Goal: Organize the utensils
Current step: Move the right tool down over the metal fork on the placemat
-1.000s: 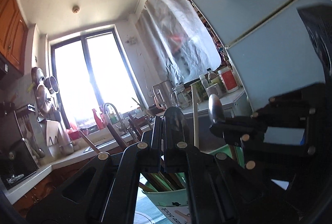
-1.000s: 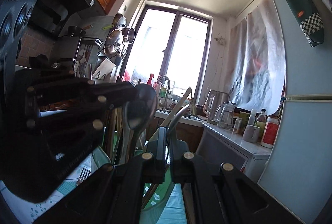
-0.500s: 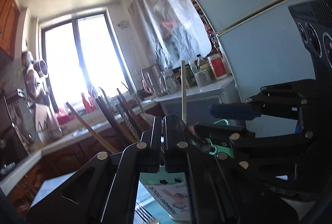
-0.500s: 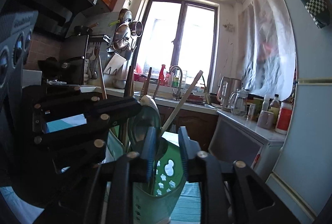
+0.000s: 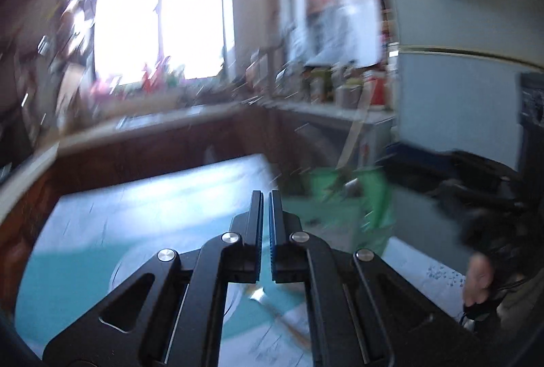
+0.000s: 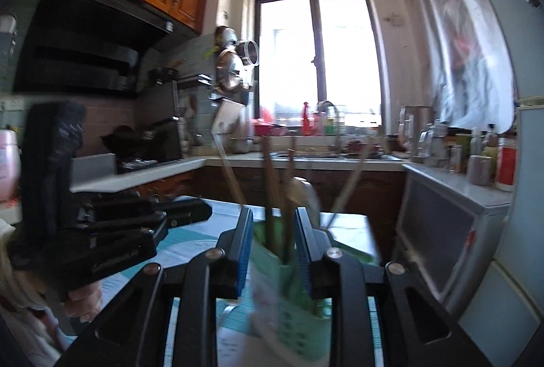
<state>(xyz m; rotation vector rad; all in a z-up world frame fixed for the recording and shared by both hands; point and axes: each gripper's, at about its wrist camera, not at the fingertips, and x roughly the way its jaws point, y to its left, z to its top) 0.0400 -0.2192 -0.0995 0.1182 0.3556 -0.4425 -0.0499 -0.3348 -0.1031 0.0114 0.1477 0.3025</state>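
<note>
A green utensil holder (image 6: 289, 278) stands on the table and holds several chopsticks (image 6: 270, 183) and a pale spoon (image 6: 304, 193). My right gripper (image 6: 273, 221) is open just in front of it, and the holder shows in the gap between the blue pads. My left gripper (image 5: 266, 200) is shut with nothing in it, left of the blurred holder (image 5: 350, 197) and over the teal and white tablecloth (image 5: 142, 207). A metal utensil (image 5: 260, 294) lies on the cloth under the left gripper. In the right wrist view the left gripper (image 6: 193, 214) sits to the left.
The kitchen counter with a sink (image 6: 326, 156) runs along the far side below the window. A low white cabinet (image 6: 452, 217) with jars and a pale fridge (image 6: 523, 197) stand at the right. A hand (image 5: 479, 278) holds the right gripper's dark body (image 5: 482, 197).
My right gripper has opened and the spoon now stands in the holder. Both views have tilted down and drawn back. The left view has swung left, so the holder now lies to its right.
</note>
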